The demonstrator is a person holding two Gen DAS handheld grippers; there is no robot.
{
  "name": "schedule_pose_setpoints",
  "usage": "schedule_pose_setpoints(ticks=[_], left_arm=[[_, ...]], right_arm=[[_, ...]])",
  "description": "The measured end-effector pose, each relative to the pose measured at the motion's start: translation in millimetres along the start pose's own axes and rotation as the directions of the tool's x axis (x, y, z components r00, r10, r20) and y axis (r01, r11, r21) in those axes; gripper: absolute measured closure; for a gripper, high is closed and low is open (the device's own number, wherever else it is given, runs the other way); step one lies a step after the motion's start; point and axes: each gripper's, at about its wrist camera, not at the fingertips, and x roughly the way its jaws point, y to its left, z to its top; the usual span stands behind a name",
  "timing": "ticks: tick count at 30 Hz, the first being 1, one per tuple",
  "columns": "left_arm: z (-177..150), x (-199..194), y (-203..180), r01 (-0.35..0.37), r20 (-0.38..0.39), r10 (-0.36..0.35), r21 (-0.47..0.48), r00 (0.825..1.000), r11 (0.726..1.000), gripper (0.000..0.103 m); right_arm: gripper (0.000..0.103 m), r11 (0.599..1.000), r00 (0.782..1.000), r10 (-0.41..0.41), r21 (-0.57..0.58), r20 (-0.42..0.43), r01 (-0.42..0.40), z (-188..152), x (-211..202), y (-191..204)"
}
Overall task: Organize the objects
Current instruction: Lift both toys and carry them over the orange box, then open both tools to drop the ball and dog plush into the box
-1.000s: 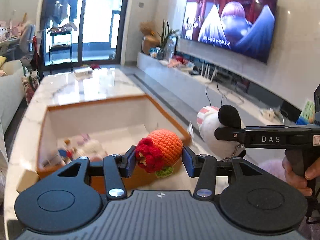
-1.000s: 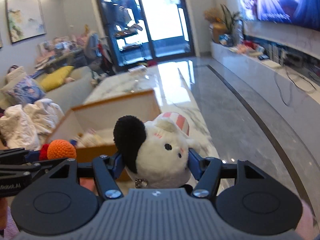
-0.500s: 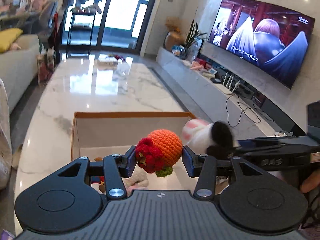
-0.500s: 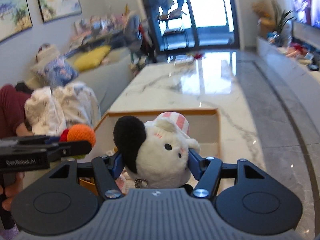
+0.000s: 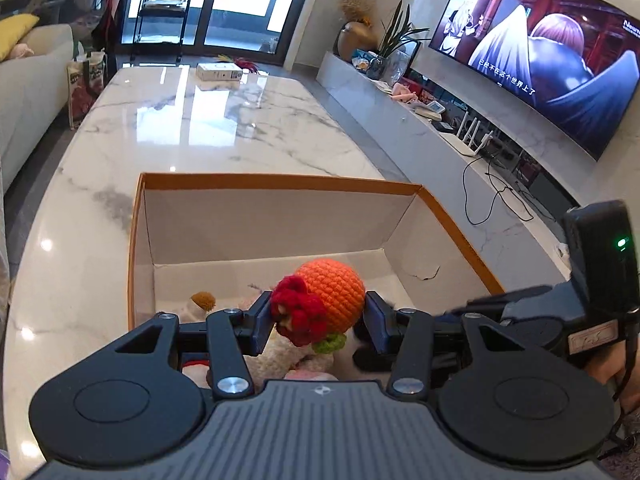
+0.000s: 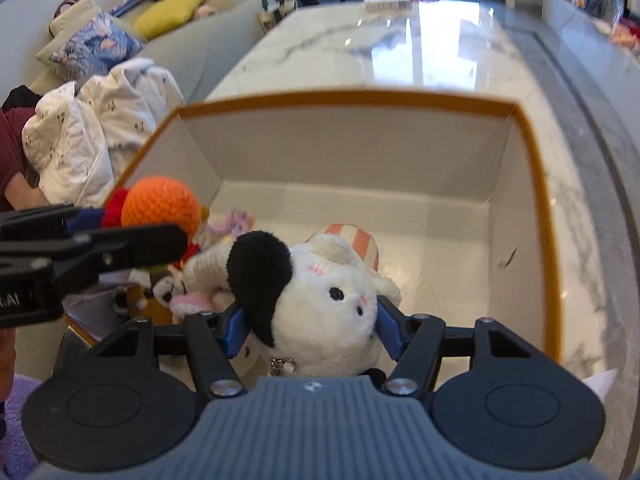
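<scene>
Left wrist view: left gripper [image 5: 318,322] clamps a round orange crocheted ball [image 5: 332,294] above the orange-rimmed cardboard box [image 5: 280,182]. Over that box, the right gripper [image 6: 310,322] squeezes a fluffy white plush [image 6: 324,312], black-eared.

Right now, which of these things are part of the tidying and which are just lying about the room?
Part of the job:
- orange crochet ball, in the left claw
- white plush toy, in the right claw
- orange-rimmed box
- small toys already in the box

Just lying about:
- television
- white carton on the marble table
- yellow cushion
- white blanket
</scene>
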Motion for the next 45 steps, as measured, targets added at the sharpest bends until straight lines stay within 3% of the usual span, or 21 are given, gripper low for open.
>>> schedule_pose_setpoints(ticks=[3, 7, 13, 15, 17, 19, 29, 33, 36, 39, 45], left_arm=[[-1.4, 1.9, 1.6, -0.003, -0.008, 0.003, -0.007, 1.000, 1.000, 0.048], [-2.8, 3.8, -0.9, -0.004, -0.017, 0.004, -0.009, 1.000, 1.000, 0.048], [-3.9, 3.4, -3.1, -0.003, -0.026, 0.002, -0.010, 1.000, 1.000, 0.048], [-3.5, 2.5, -3.6, -0.004, -0.024, 0.004, -0.012, 1.000, 1.000, 0.048], [-3.7, 2.6, -3.5, -0.010, -0.028, 0.009, -0.012, 1.000, 1.000, 0.048], [-3.3, 3.1, -4.5, -0.015, -0.032, 0.014, -0.012, 0.999, 1.000, 0.048], [-3.6, 2.6, -9.4, -0.008, -0.027, 0.008, -0.008, 1.000, 1.000, 0.048], [-2.7, -1.8, -19.0, 0.011, -0.027, -0.010, 0.011, 1.000, 1.000, 0.048], [-0.5, 0.2, -32.1, 0.037, -0.040, -0.035, 0.042, 0.999, 0.998, 0.048], [3.4, 8.8, -50.1, 0.065, -0.052, -0.061, 0.077, 0.997, 0.995, 0.048], [4.4, 39.3, -87.2, 0.112, -0.113, -0.097, 0.134, 0.989, 0.985, 0.048]], right_arm=[[0.035, 1.000, 0.998, 0.009, -0.011, -0.059, -0.009, -4.3, 8.8, -1.0], [0.031, 1.000, 0.997, 0.031, 0.010, -0.076, -0.030, -4.9, 5.9, -4.8], [0.028, 0.999, 0.999, 0.043, -0.016, -0.030, -0.043, 0.3, -14.8, -4.4], [0.030, 0.998, 0.998, 0.059, 0.001, -0.011, -0.059, 4.6, -18.8, -7.1], [0.046, 0.997, 0.997, 0.079, 0.025, 0.000, -0.079, 8.4, -18.2, -9.9], [0.052, 0.993, 0.994, 0.110, 0.051, -0.007, -0.109, 10.7, -13.7, -12.6], [0.057, 0.989, 0.989, 0.146, -0.023, -0.013, -0.147, 1.5, -10.6, -2.2], [0.057, 0.993, 0.993, 0.114, -0.036, 0.041, -0.112, 3.4, -26.1, -2.5], [0.057, 0.997, 0.990, 0.012, -0.083, 0.142, 0.000, 1.7, -53.8, -4.6], [0.057, 0.984, 0.973, -0.116, -0.112, 0.197, 0.140, -4.0, -72.8, -8.8], [0.061, 0.974, 0.951, -0.186, -0.084, 0.248, 0.213, -19.7, -95.9, -29.8]])
